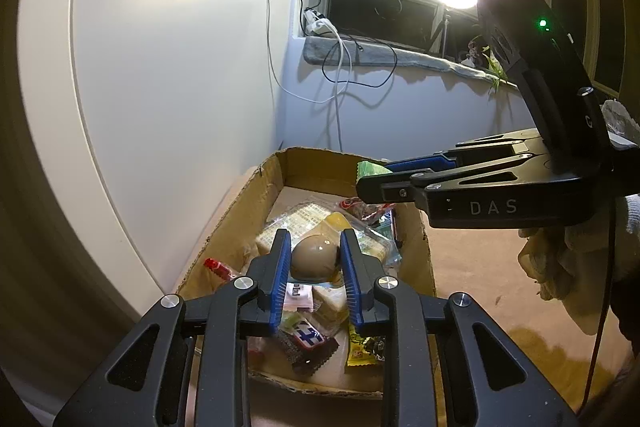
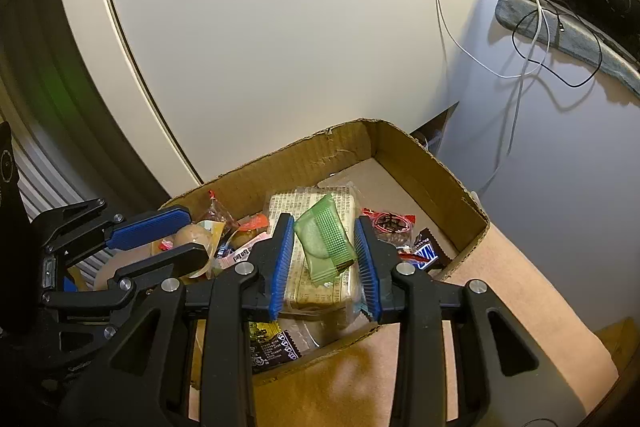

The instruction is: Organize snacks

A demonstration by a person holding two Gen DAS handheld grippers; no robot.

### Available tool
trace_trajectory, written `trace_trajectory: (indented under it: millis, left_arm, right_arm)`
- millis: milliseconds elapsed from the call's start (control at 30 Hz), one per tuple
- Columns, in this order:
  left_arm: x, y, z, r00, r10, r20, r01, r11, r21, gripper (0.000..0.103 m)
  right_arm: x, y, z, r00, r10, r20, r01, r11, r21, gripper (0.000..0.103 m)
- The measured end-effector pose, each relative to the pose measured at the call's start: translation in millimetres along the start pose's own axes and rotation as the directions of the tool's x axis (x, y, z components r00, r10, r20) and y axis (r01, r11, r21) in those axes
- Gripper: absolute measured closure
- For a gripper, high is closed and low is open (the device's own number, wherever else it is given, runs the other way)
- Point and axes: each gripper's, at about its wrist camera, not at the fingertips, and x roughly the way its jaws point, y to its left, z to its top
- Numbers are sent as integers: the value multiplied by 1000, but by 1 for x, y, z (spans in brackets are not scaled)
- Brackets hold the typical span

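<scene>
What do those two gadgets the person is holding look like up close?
Both are black plastic tools with two fingers lined in ribbed blue pads and round silver screws. The right gripper has "DAS" printed on its side, a green indicator light on the upright block above, and a thin black cable. The hand wears a light knitted glove.

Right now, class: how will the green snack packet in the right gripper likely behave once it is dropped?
The green snack packet looks thin and crinkly, so probably light and floppy. The right gripper holds it tilted, so it may land askew. Being flat, it should not roll in the cardboard box.
</scene>
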Motion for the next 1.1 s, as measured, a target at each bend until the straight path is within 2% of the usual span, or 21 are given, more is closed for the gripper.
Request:
trace_trajectory:
  millis: [200,300,467,533,667,900,1100]
  left_arm:
    - [1,0,0,1000,8,1,-8,1000,-5,78]
    - [2,1,0,1000,11,4,-11,1000,-7,68]
    - [3,2,0,1000,18,4,-18,1000,-8,65]
    - [3,2,-1,1000,22,3,-22,1000,-6,58]
    - [2,2,-1,1000,29,7,-29,1000,-6,44]
    - [0,2,-1,999,33,12,-33,999,-5,42]
    - [-7,4,0,999,35,28,-34,999,-7,38]
  right_arm:
    - [1,1,1,1000,-15,-4,15,1000,-2,62]
    - [2,1,1,1000,-24,-2,24,1000,-4,51]
    - [5,-2,2,999,-32,-2,32,999,2,49]
    - [6,-3,2,999,-32,-4,32,999,5,49]
    - [6,-3,1,999,-42,-2,42,999,2,35]
    - [-1,-2,-1,998,-61,16,61,998,14,23]
    - [-12,1,-8,996,-85,31,84,996,22,22]
